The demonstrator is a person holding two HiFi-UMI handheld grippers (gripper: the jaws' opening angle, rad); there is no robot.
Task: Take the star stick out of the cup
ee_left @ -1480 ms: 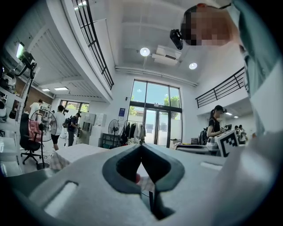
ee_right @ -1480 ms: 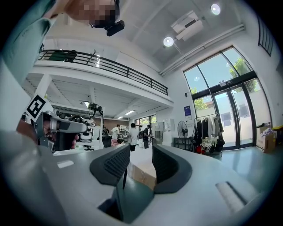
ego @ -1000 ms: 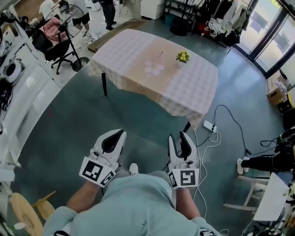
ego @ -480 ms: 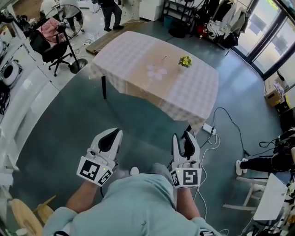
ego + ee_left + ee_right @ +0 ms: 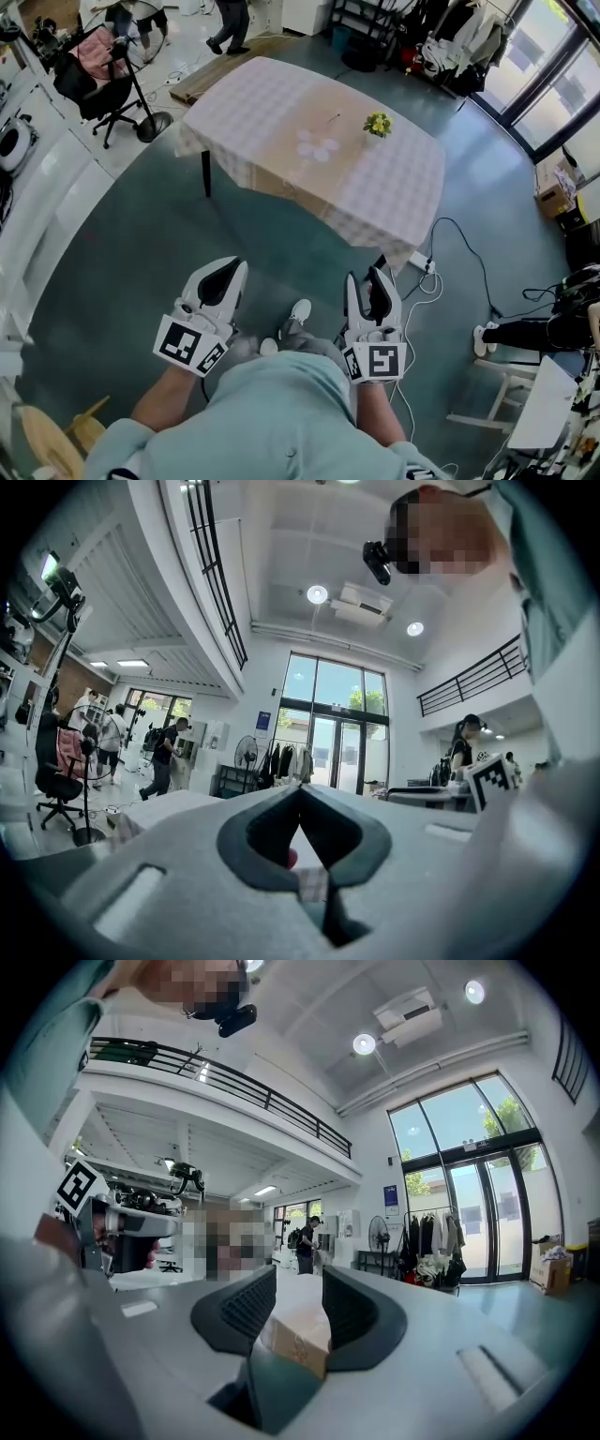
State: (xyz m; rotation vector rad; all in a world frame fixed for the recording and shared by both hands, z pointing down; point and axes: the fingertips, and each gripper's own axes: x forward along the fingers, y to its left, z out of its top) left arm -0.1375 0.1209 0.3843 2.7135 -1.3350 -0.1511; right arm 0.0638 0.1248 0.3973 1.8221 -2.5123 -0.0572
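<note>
Far ahead in the head view stands a table (image 5: pixel 281 103) under a pale checked cloth. On it I see a thin stick (image 5: pixel 334 118) next to a pale flower-shaped patch (image 5: pixel 317 145); it is too small to make out a star or a cup. Both grippers hang low near my body, well short of the table. My left gripper (image 5: pixel 234 265) has its jaw tips touching with nothing between them; in its own view the left gripper (image 5: pixel 300 789) points into the room. My right gripper (image 5: pixel 367 275) keeps a narrow gap, and in its own view the right gripper (image 5: pixel 300 1274) holds nothing.
A small pot of yellow flowers (image 5: pixel 377 123) stands on the table's right part. A white power strip and cables (image 5: pixel 424 262) lie on the green floor by the table's near corner. An office chair and a fan (image 5: pixel 94 80) stand far left. My shoe (image 5: pixel 298 310) shows between the grippers.
The view has shifted slightly and my shoe has stepped forward between the grippers. Both grippers stay low by my body, jaws unchanged. People at the back have walked on.
</note>
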